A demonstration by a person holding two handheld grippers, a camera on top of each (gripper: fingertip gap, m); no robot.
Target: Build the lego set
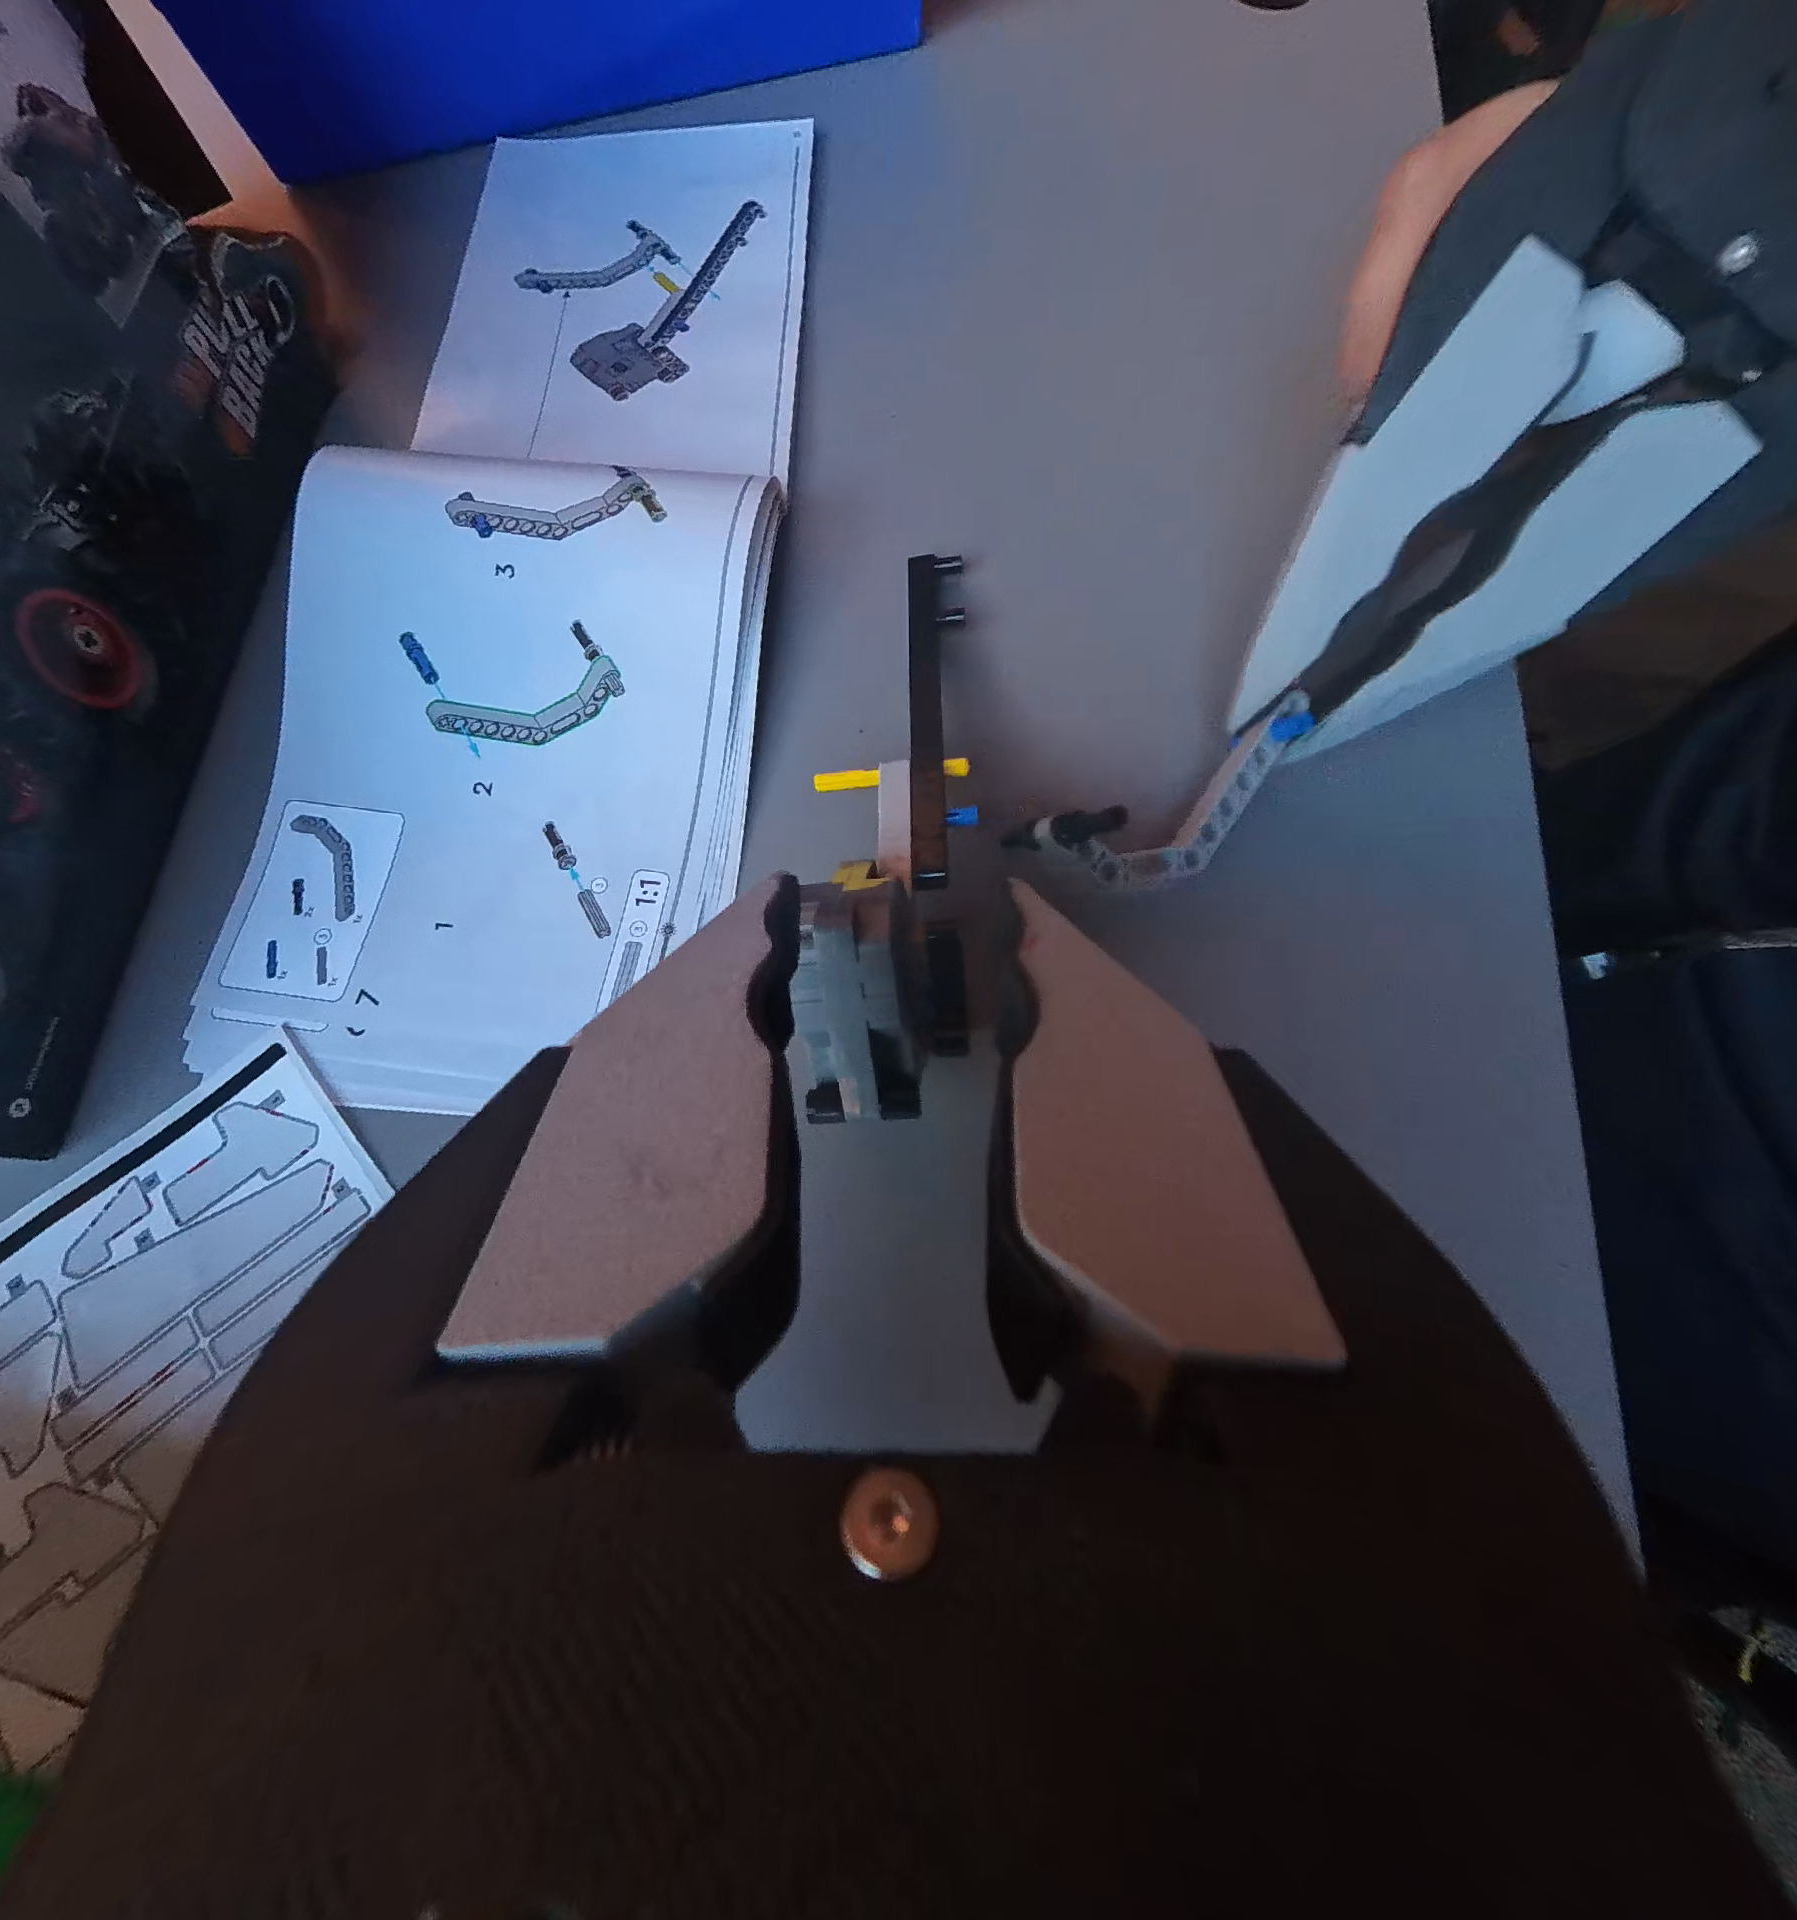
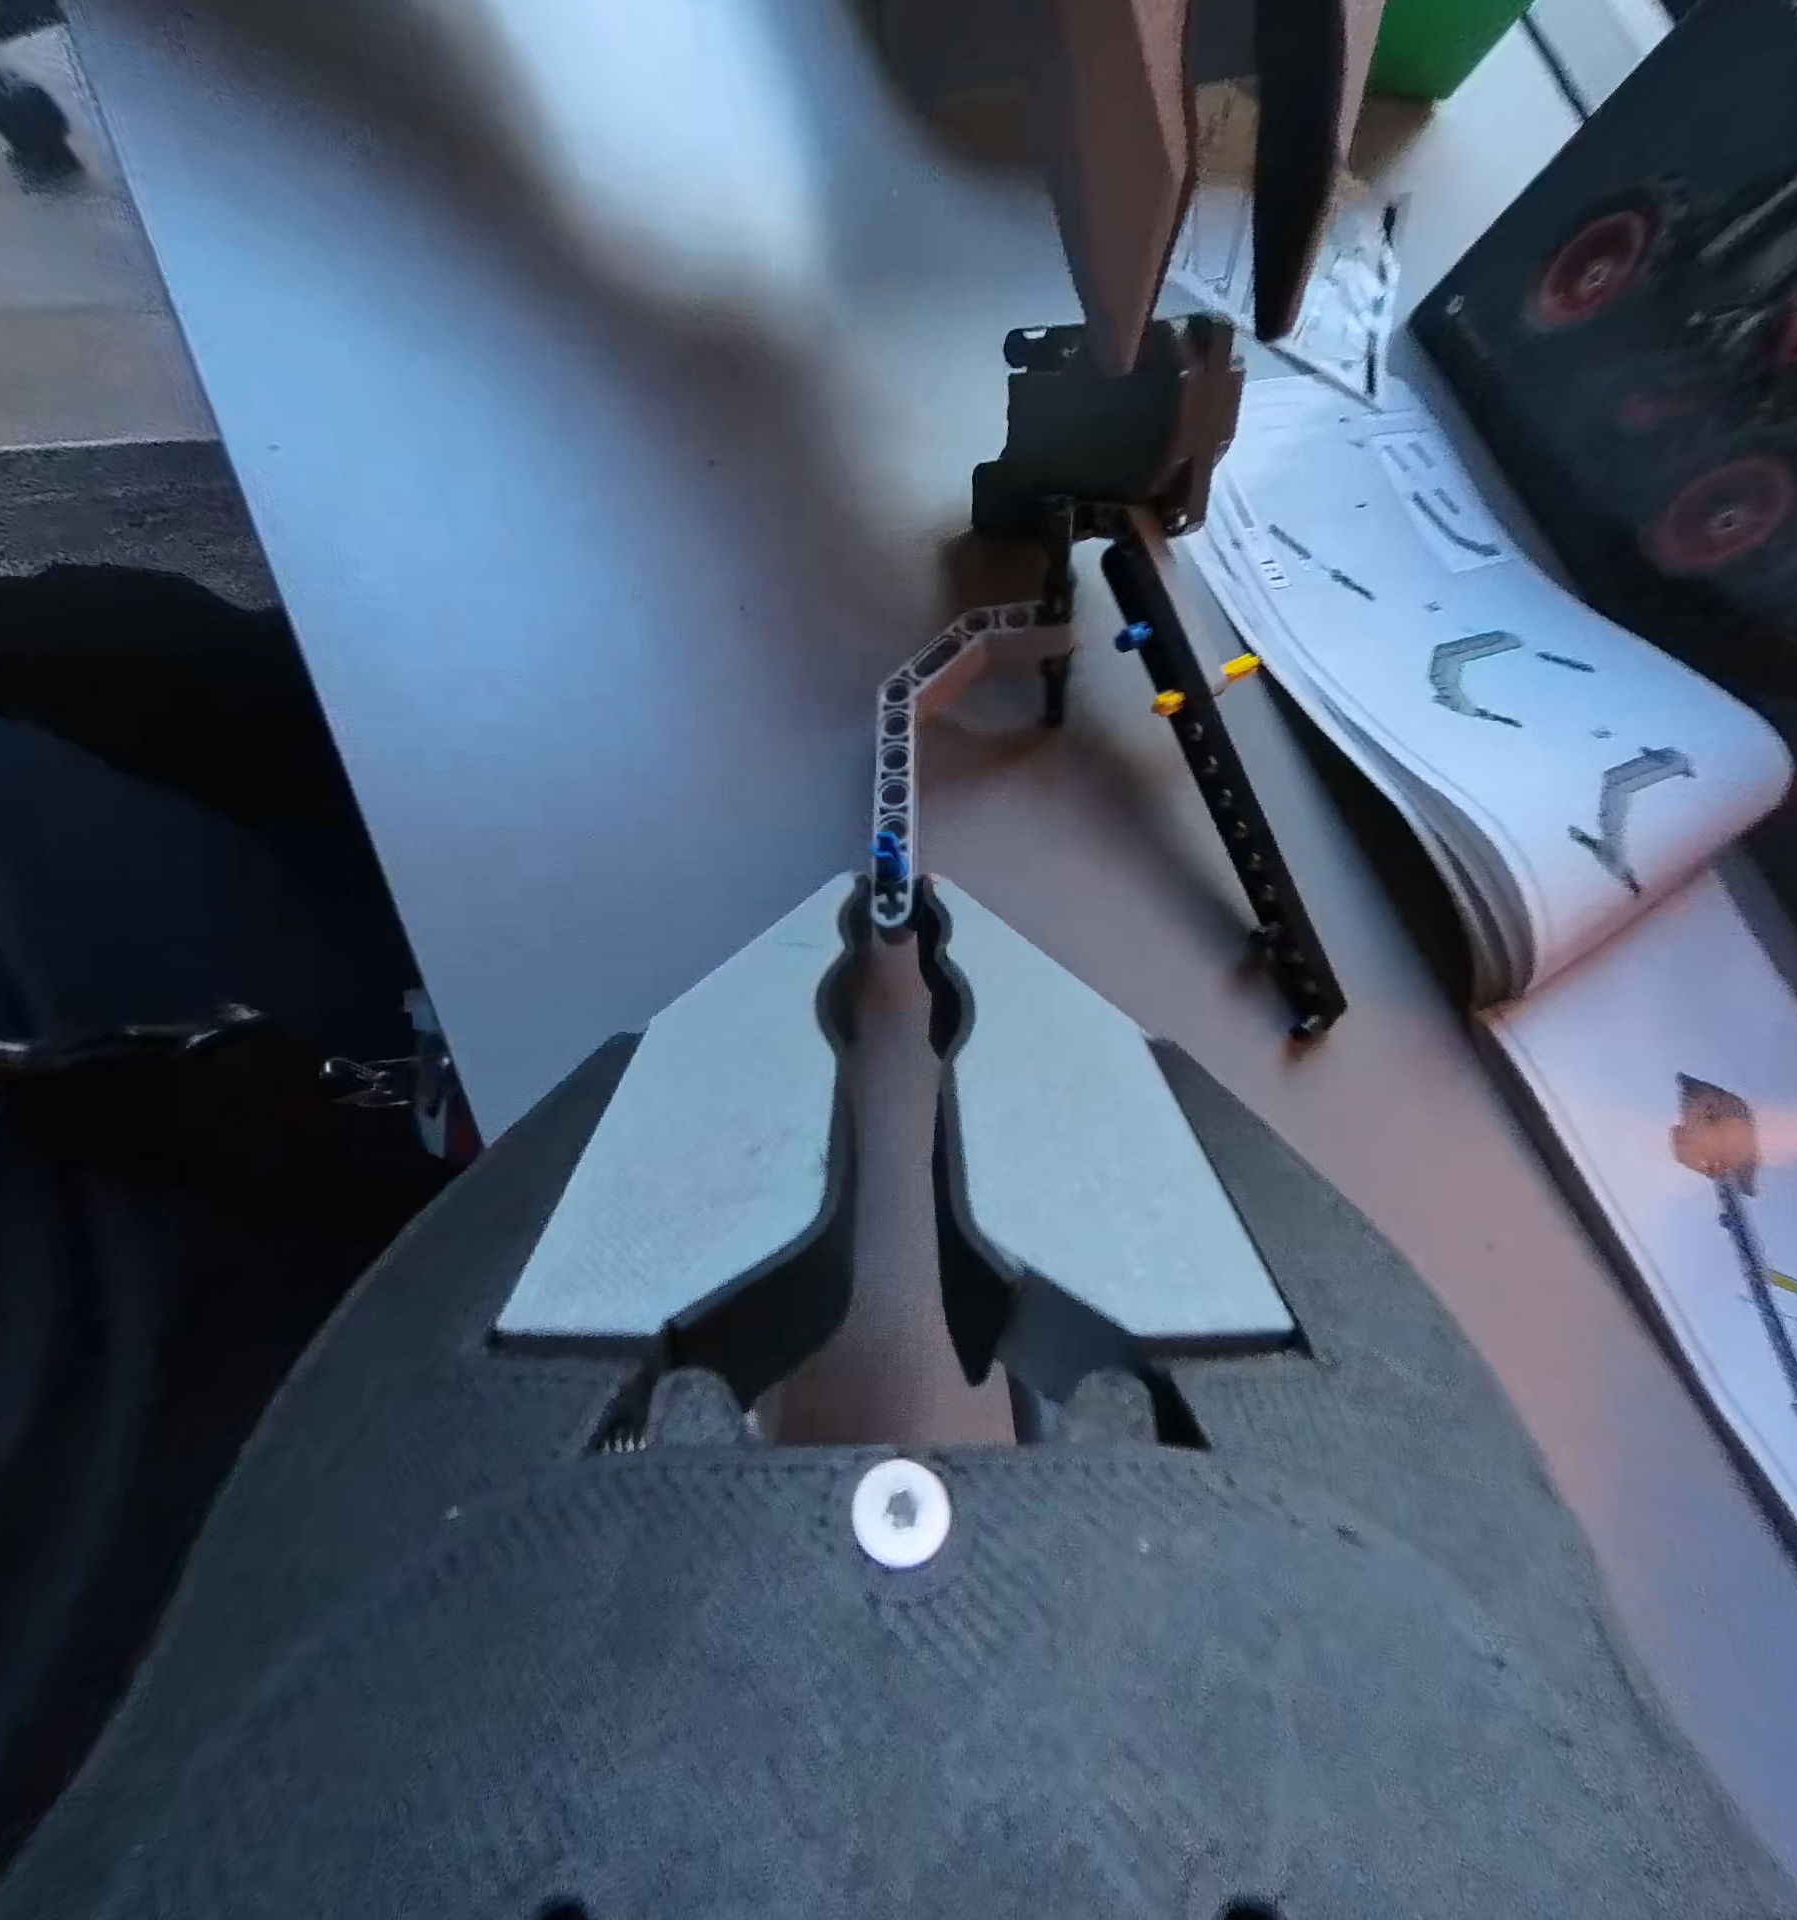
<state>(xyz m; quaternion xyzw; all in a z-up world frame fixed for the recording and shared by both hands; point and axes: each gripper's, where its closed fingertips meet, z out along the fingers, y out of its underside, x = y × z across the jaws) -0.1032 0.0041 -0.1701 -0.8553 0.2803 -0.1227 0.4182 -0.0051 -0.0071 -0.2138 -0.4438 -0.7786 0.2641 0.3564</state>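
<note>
Grey plastic is what the left hand-held gripper (image 1: pixel 899 904) has between its fingers: a blocky grey motor unit (image 1: pixel 852 997) standing on the worktop (image 1: pixel 1133 416). The left finger lies against the block, but a gap shows on the right side, so I cannot tell whether it is truly clamped. Straight ahead of those fingertips a long black beam (image 1: pixel 928 717) extends away from the block, with a yellow axle (image 1: pixel 852 781) and a small blue pin (image 1: pixel 961 816) poking through it.

The right hand-held gripper (image 2: pixel 896 899) is pinched tight on the near end of a bent light-grey liftarm (image 2: pixel 899 769), with a blue pin (image 2: pixel 889 847) just past its tips. The liftarm's far end reaches toward the motor unit (image 2: pixel 1107 436); whether it has met the block is hard to make out, as the joint is dark and partly hidden.

To the left of the left hand-held gripper lie the open instruction booklet (image 1: pixel 520 707), a sticker sheet (image 1: pixel 115 1278) cut off by the edge, and the dark set box (image 1: pixel 73 520), also only partly in view. A blue box (image 1: pixel 561 73) sits beyond the booklet, cropped at the top.
</note>
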